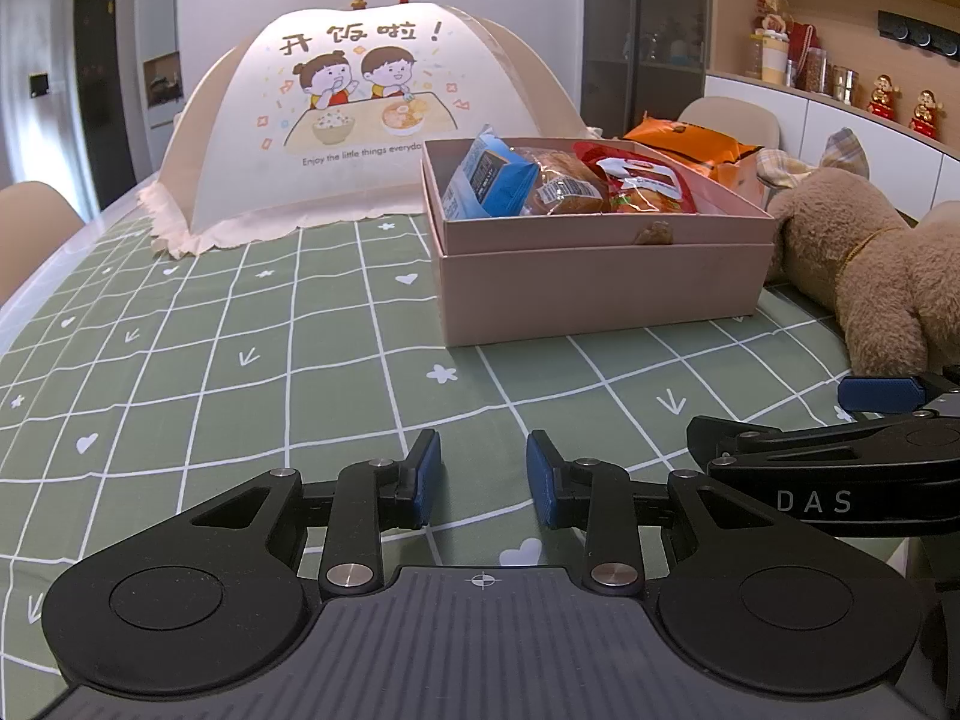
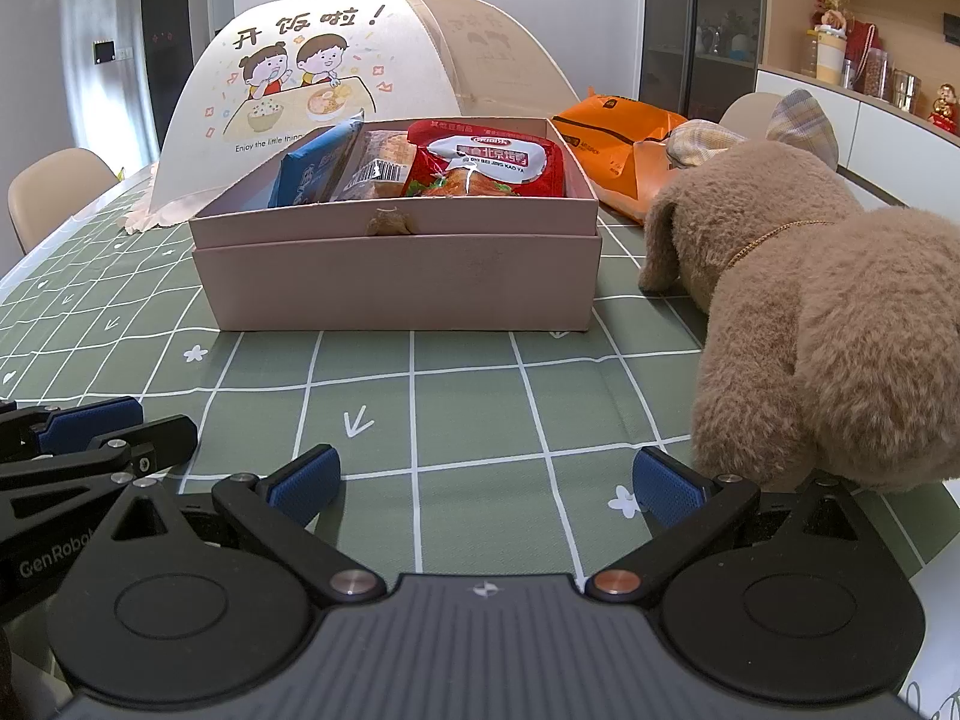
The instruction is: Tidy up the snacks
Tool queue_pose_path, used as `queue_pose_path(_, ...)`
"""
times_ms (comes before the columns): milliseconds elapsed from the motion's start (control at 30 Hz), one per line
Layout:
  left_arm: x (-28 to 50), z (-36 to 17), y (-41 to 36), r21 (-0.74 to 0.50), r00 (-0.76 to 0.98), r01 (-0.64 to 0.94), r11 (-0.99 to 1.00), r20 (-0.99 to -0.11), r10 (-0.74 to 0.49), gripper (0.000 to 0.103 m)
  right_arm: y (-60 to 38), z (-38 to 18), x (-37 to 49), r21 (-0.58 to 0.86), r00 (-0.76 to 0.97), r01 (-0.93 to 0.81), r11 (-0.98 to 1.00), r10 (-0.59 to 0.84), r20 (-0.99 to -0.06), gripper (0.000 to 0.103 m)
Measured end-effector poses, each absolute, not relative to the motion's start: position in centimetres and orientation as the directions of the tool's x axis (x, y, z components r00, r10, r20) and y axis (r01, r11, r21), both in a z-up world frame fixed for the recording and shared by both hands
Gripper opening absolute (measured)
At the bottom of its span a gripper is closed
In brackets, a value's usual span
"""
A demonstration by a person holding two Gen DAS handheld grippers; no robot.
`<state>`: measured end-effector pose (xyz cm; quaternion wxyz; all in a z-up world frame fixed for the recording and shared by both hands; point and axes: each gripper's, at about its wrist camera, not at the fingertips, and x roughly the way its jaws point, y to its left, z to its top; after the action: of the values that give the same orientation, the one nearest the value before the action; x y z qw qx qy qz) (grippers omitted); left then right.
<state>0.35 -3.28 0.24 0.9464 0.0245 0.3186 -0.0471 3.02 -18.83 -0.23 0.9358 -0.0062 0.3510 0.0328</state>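
Note:
A pink cardboard box [image 1: 600, 282] [image 2: 396, 282] stands on the green checked tablecloth. It holds a blue snack pack [image 1: 486, 177] [image 2: 315, 171], a clear-wrapped bread [image 1: 561, 186] [image 2: 375, 171] and a red roast-duck pack [image 1: 645, 180] [image 2: 489, 159]. An orange snack bag [image 1: 690, 141] [image 2: 618, 132] lies on the table behind the box to the right. My left gripper [image 1: 483, 480] is open and empty, low over the cloth in front of the box. My right gripper [image 2: 486, 480] is open wide and empty, beside the plush toy.
A brown plush dog [image 1: 870, 264] [image 2: 810, 312] lies right of the box, close to my right finger. A domed mesh food cover [image 1: 336, 120] [image 2: 336, 84] stands behind the box. Chairs flank the table; shelves with jars line the right wall.

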Motion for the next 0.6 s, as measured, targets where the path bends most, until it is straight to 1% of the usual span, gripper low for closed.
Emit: queue_pose_path(600,0.29,0.23,-3.36,0.015,0.792,0.111,0.994,-0.605,-0.08,0.035,-18.83,-0.23,3.02,0.012,0.752,-0.066,0.998,0.057,-0.657,0.103)
